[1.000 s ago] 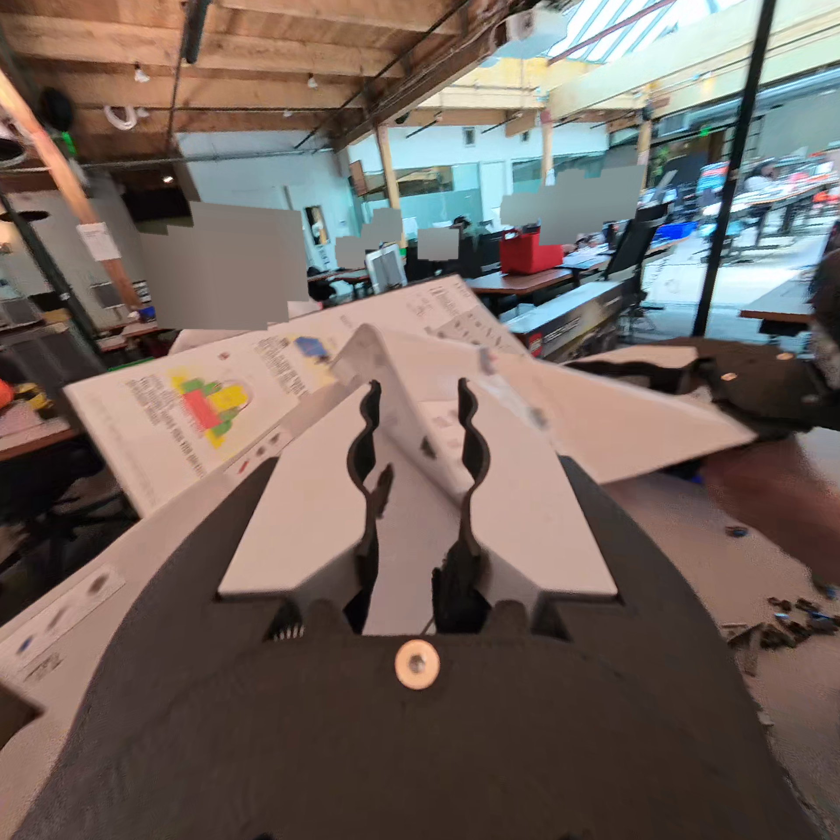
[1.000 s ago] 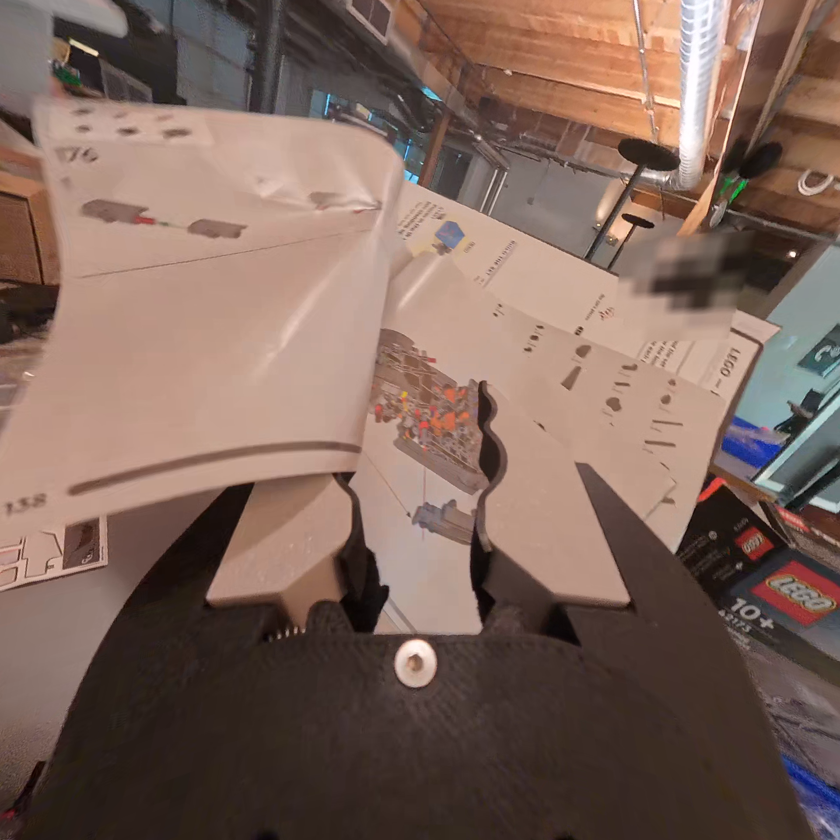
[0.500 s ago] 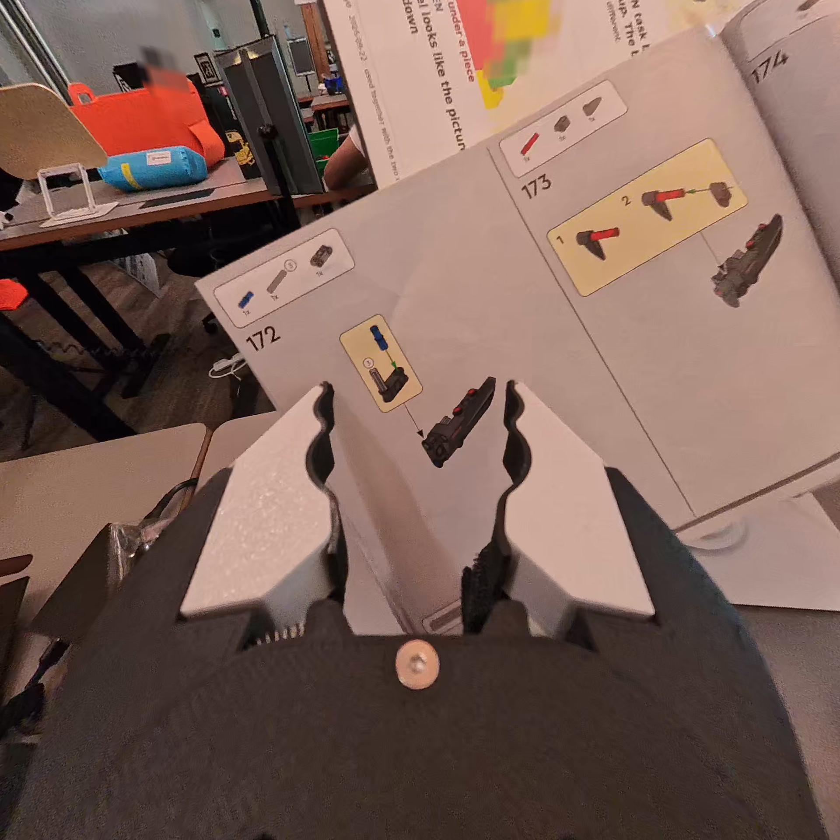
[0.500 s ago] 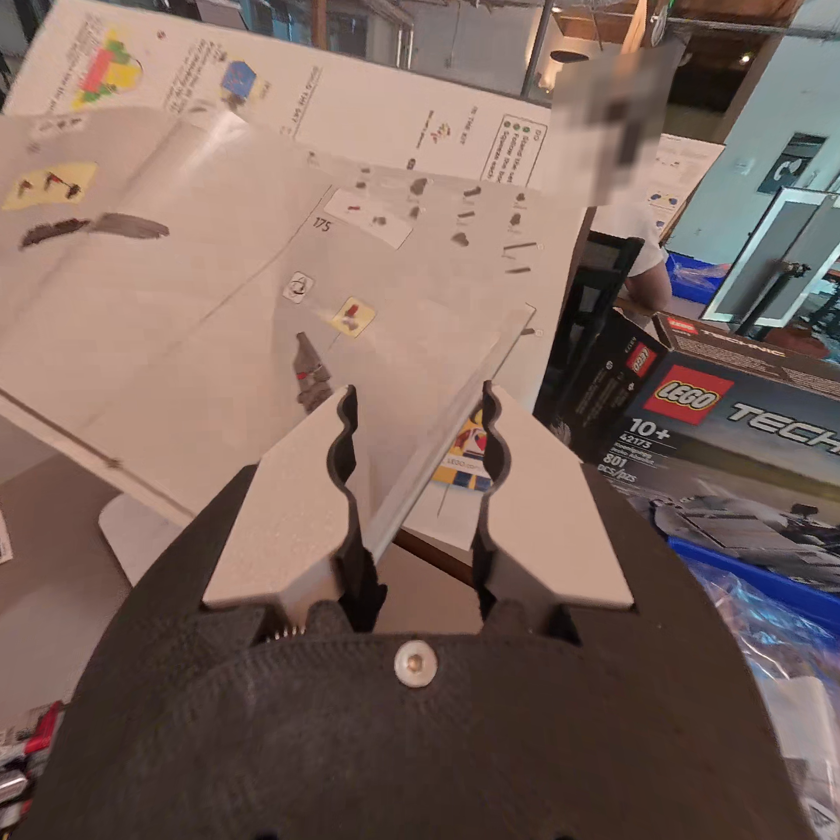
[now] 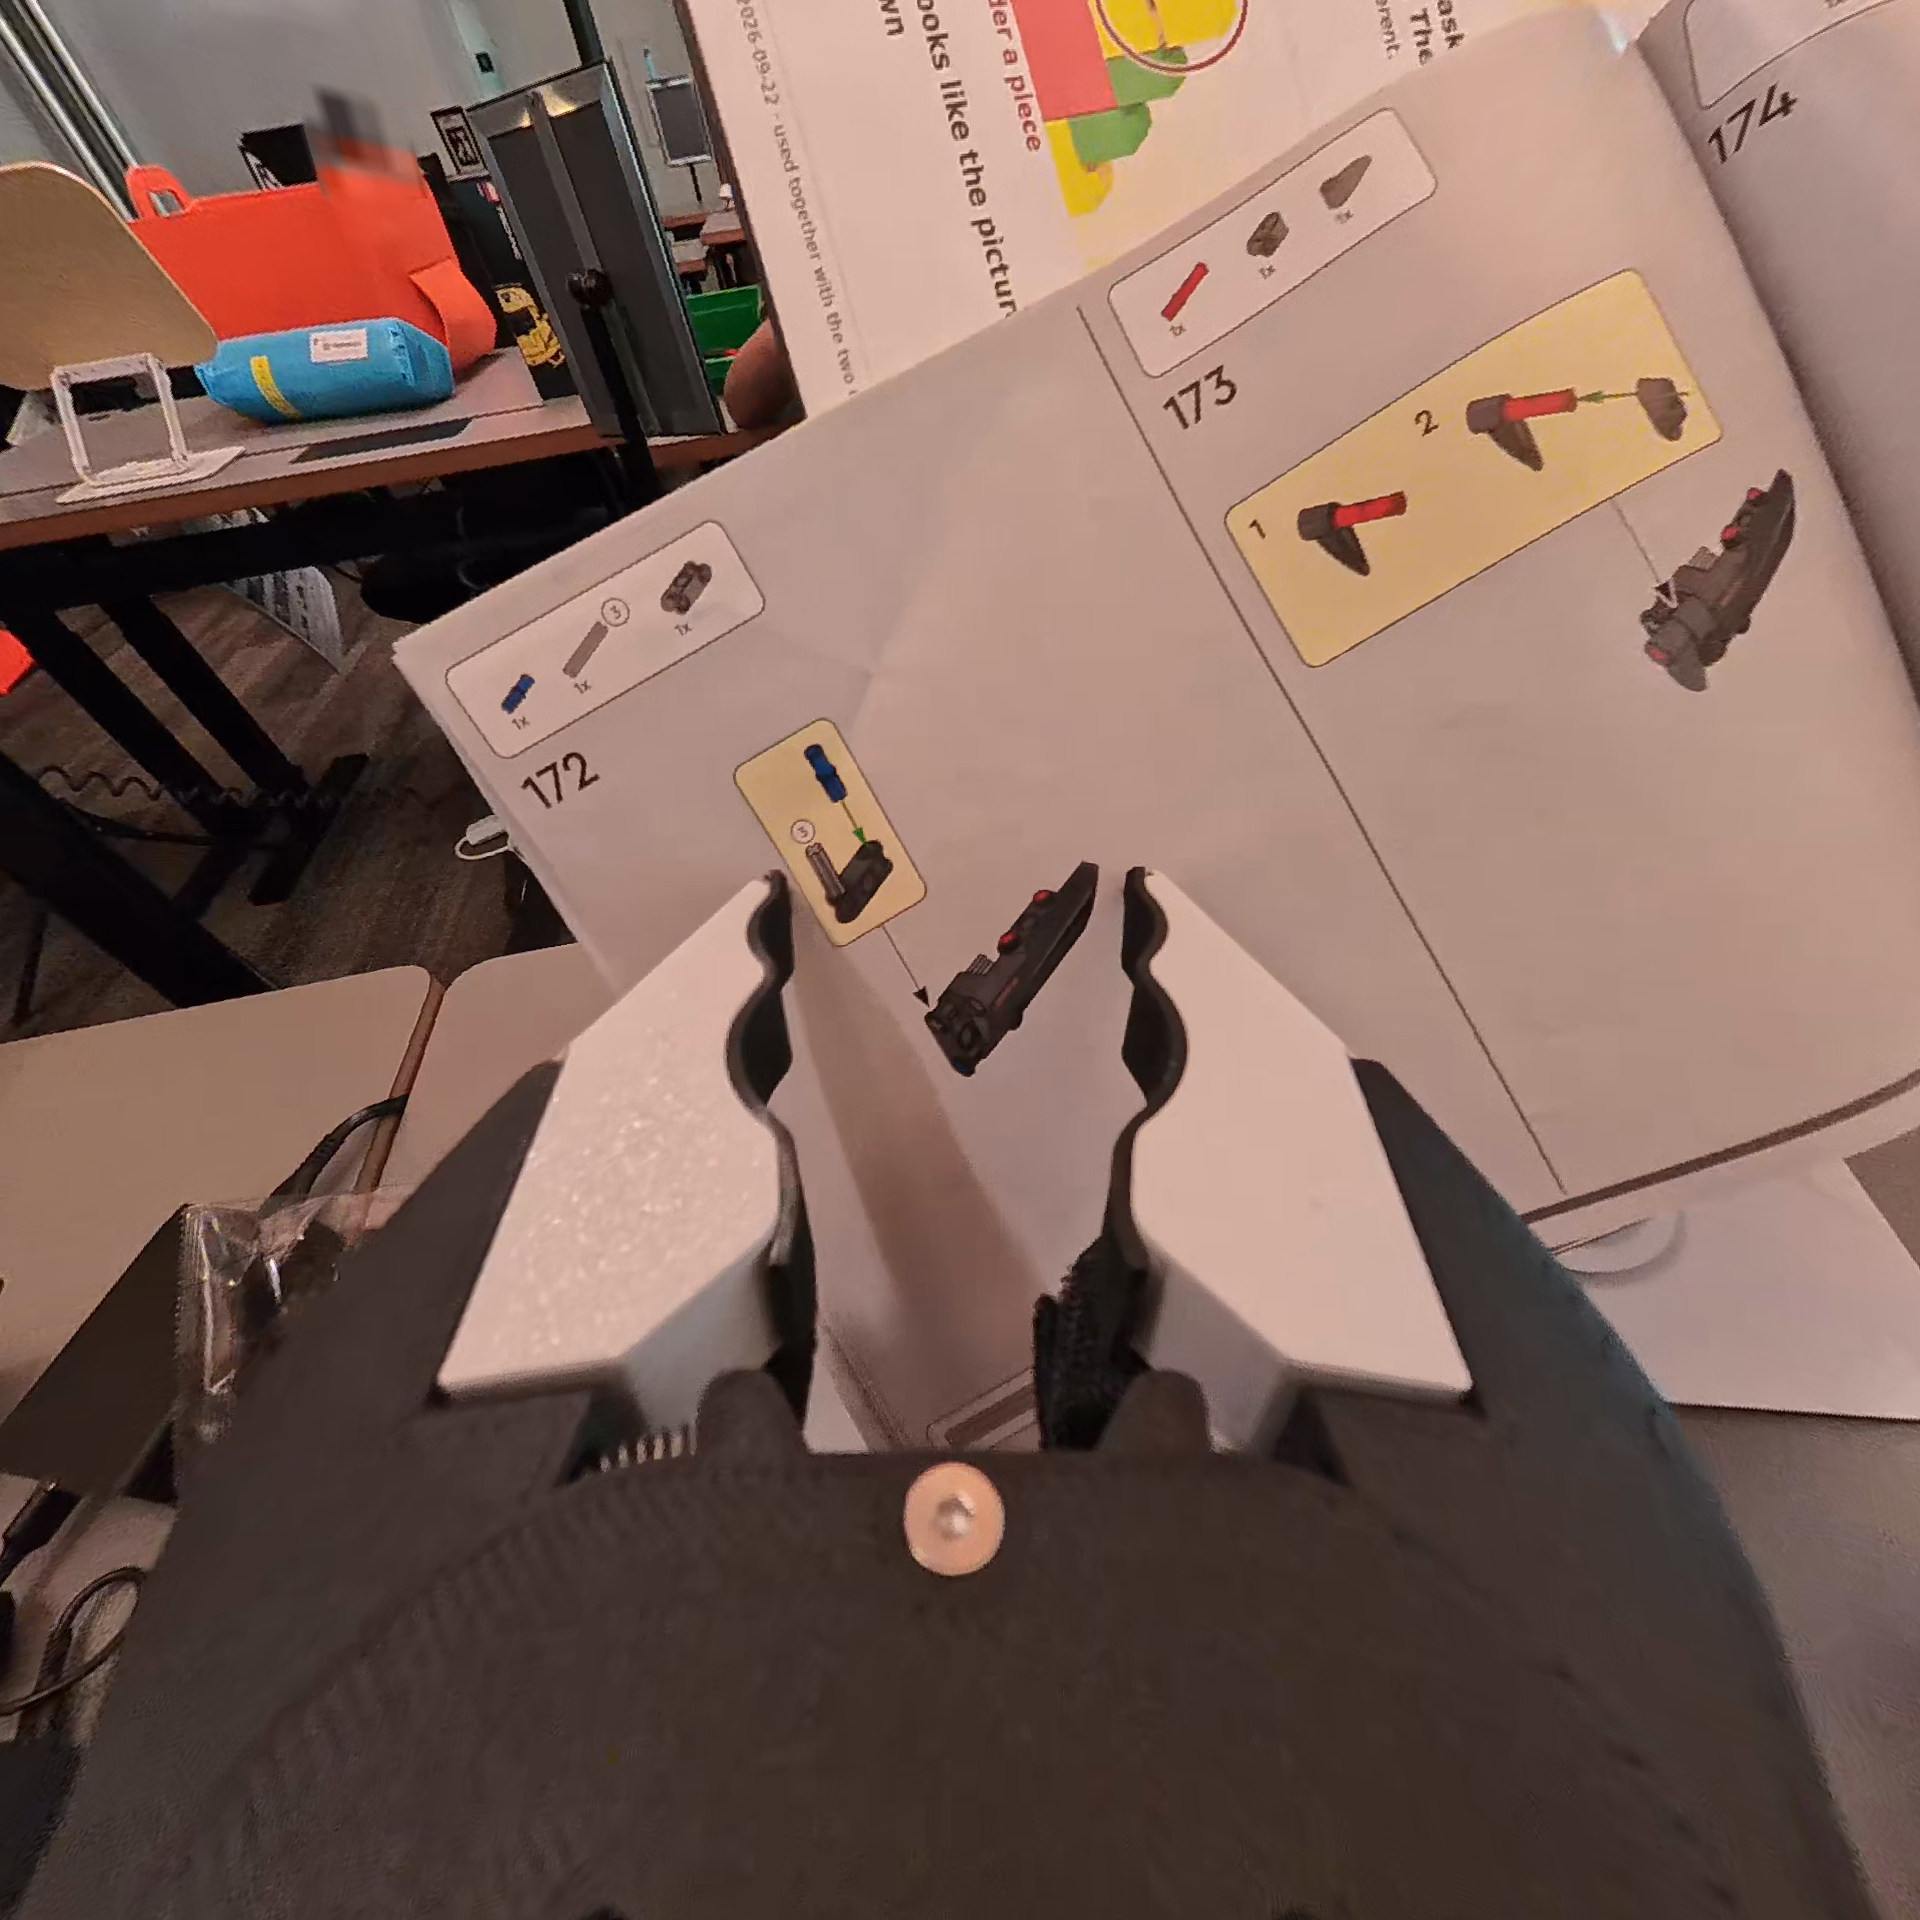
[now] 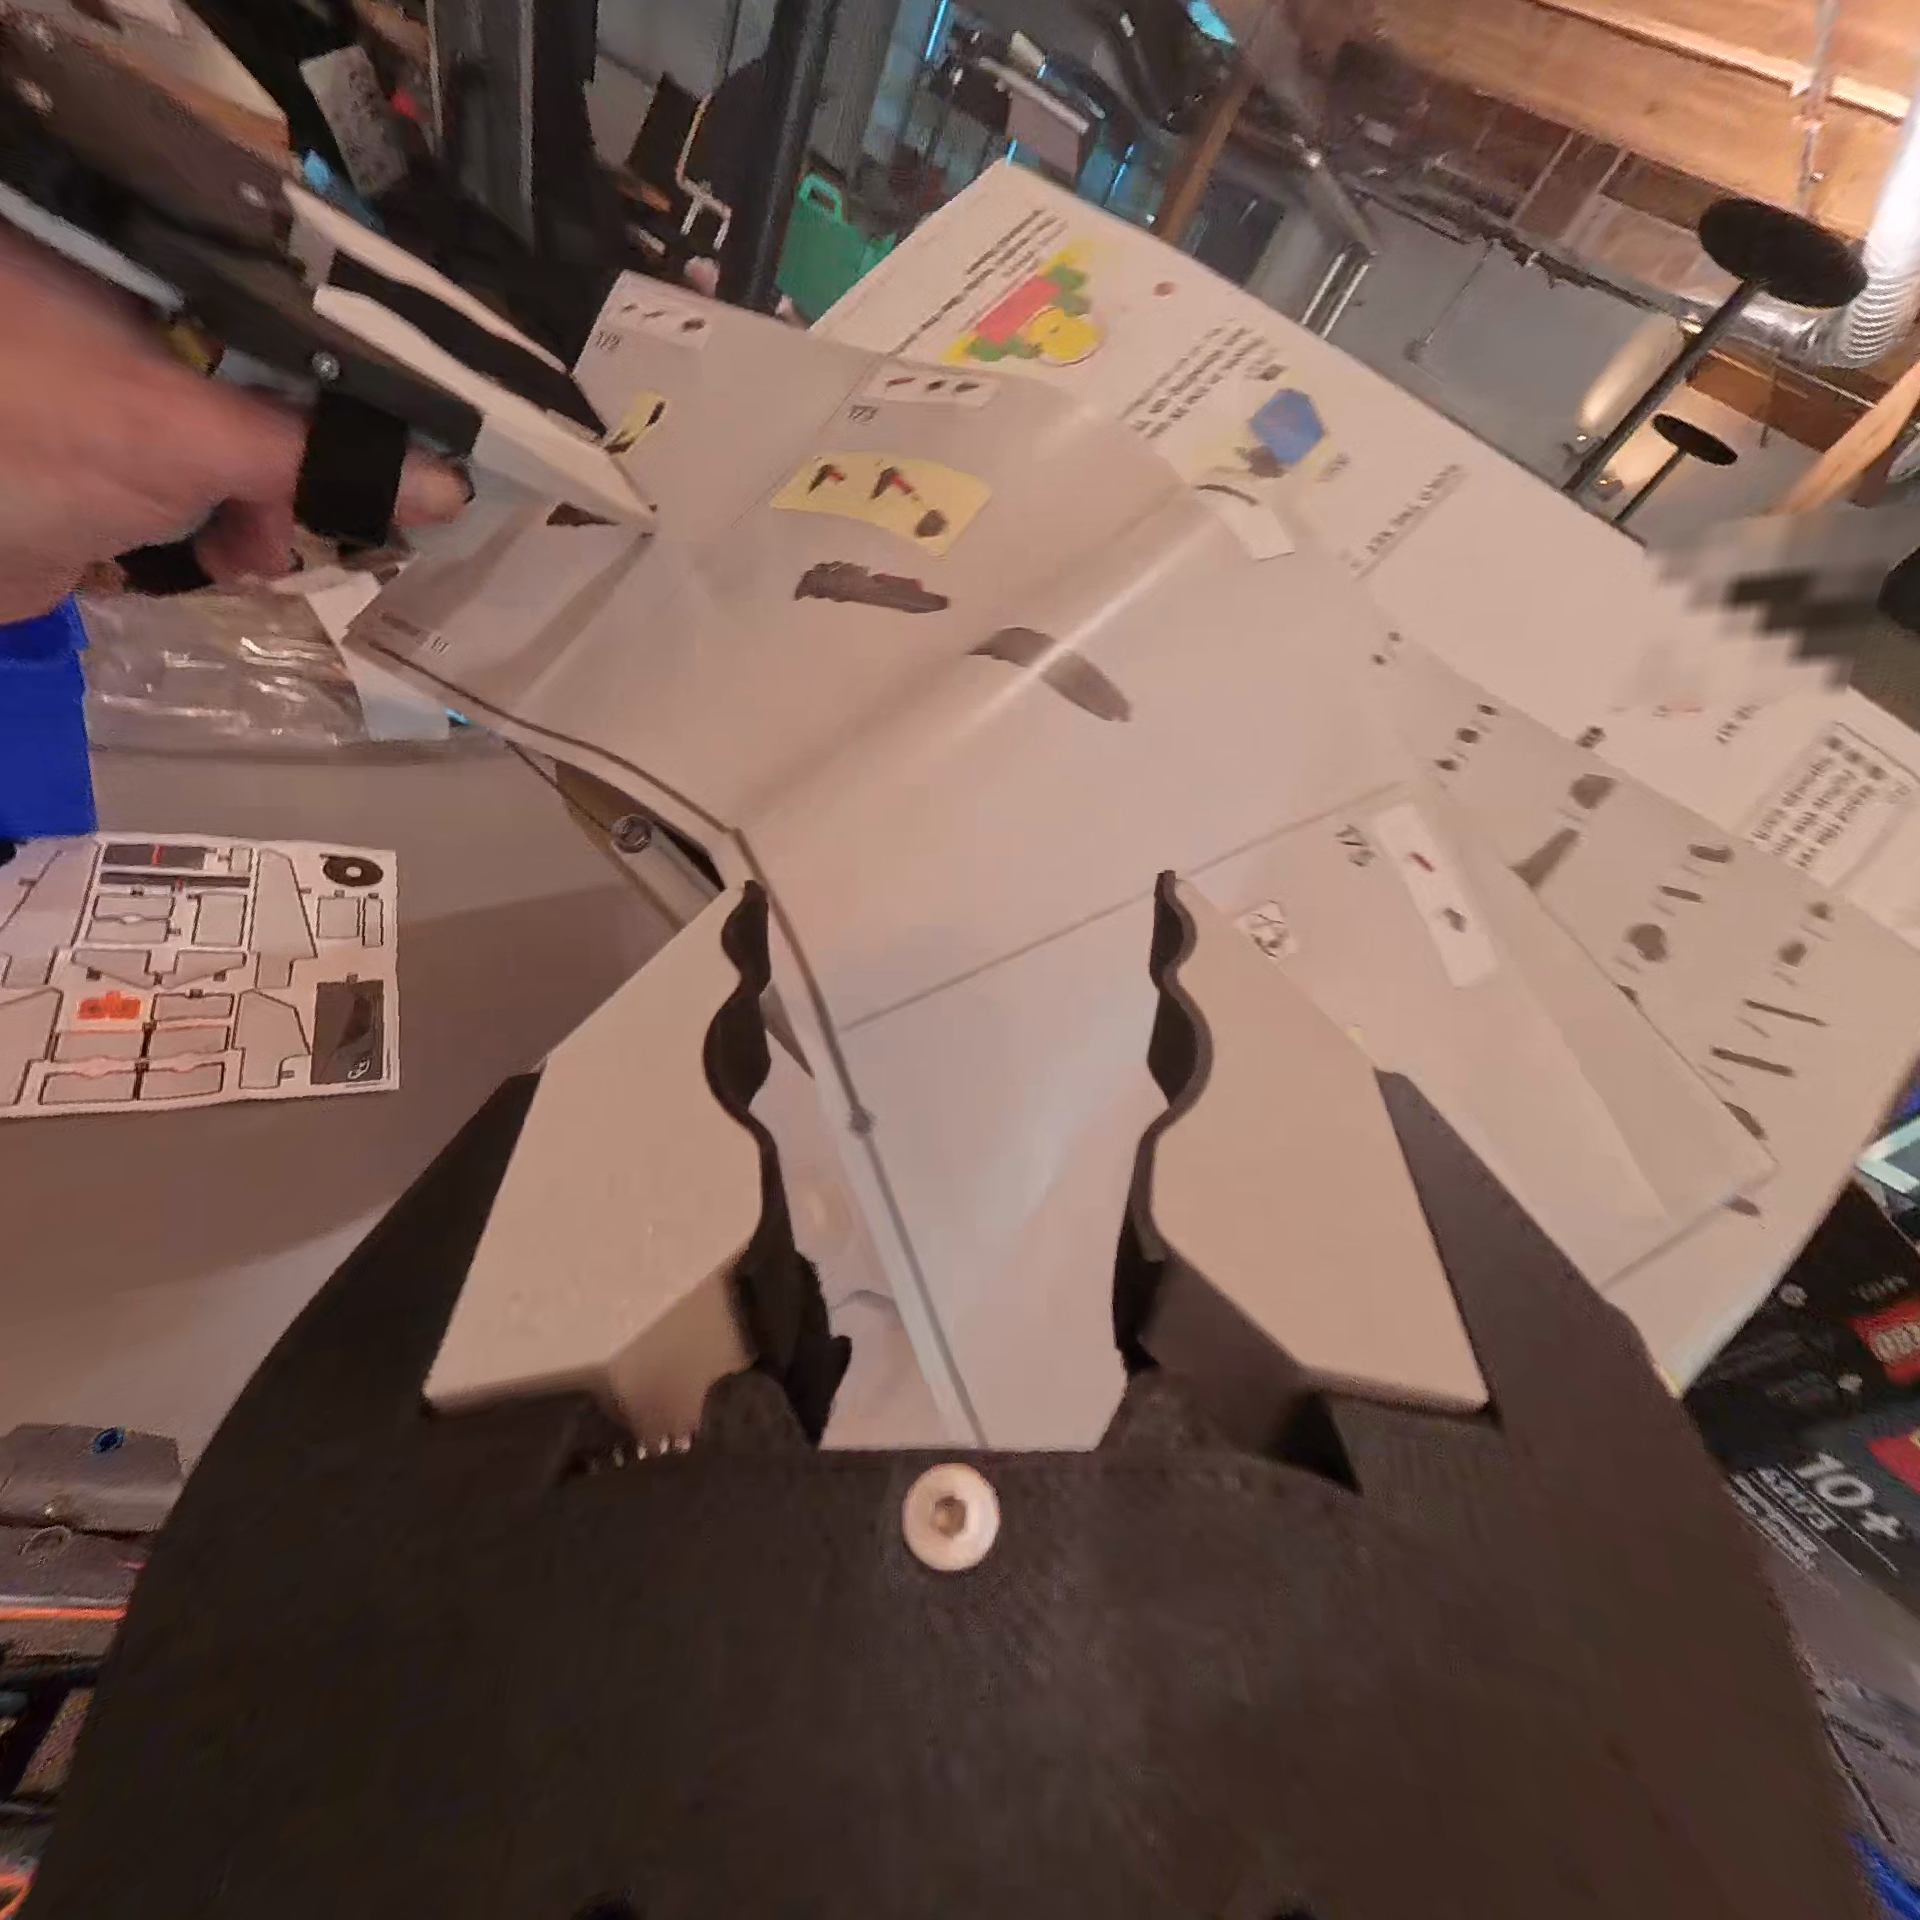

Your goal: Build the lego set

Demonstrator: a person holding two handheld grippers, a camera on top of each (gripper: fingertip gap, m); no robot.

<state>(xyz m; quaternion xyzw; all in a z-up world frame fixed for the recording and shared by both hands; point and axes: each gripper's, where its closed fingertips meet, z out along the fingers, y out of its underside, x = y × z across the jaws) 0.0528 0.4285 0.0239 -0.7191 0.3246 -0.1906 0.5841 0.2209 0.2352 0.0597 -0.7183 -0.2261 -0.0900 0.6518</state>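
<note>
The LEGO instruction booklet (image 5: 1039,644) stands open and tilted back on a stand, showing build steps with small dark, red and blue parts. My left gripper (image 5: 951,894) is open, its jaws wide apart at the lower part of the left page. In the right wrist view the booklet (image 6: 987,748) fills the middle, and my right gripper (image 6: 956,888) is open with the booklet's lower edge running between its jaws. The left gripper (image 6: 623,468) shows there at the upper left, held by a hand (image 6: 114,457), its tips at the left page.
A sticker sheet (image 6: 197,977) lies on the grey table at the left. A clear plastic bag (image 6: 229,665) lies behind it. The LEGO box (image 6: 1849,1382) stands at the right. A white printed board (image 5: 935,156) stands behind the booklet. A bag of parts (image 5: 260,1257) lies at the left.
Both grippers had narrow jaws around raised, curling pages. The pages have dropped flat onto the open booklet, and both sets of jaws have spread wide.
</note>
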